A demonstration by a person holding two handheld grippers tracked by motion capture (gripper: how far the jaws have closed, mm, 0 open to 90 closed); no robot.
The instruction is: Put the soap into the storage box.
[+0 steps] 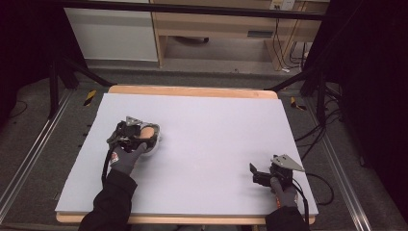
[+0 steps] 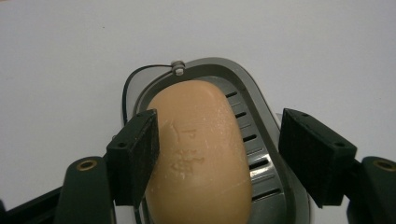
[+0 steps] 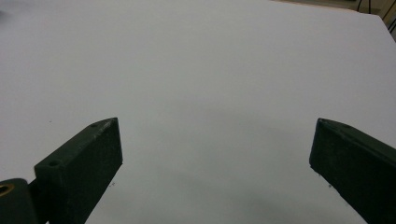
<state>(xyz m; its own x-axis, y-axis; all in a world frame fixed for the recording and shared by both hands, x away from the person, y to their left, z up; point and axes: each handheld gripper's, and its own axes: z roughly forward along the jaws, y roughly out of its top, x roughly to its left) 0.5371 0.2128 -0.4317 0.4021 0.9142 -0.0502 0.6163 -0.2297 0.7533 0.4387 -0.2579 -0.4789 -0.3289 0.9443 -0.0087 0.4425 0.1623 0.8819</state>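
A peach-coloured bar of soap [image 2: 201, 154] lies in a grey slotted soap dish [image 2: 261, 140] on the white table. My left gripper [image 2: 217, 154] is open over it: one jaw touches the soap's left side, the other stands apart above the dish's rim. In the high view the left gripper [image 1: 137, 137] covers most of the dish [image 1: 156, 144], with the soap [image 1: 149, 130] showing past it, left of the table's middle. My right gripper [image 3: 215, 163] is open with nothing between its jaws, hovering over bare table. It sits near the front right corner [image 1: 260, 175].
The white table top [image 1: 207, 134] has wooden edges. Beyond it stand a wooden bench and a white cabinet [image 1: 113, 33]. Black frame legs, floor rails and cables [image 1: 312, 139] flank the table on both sides.
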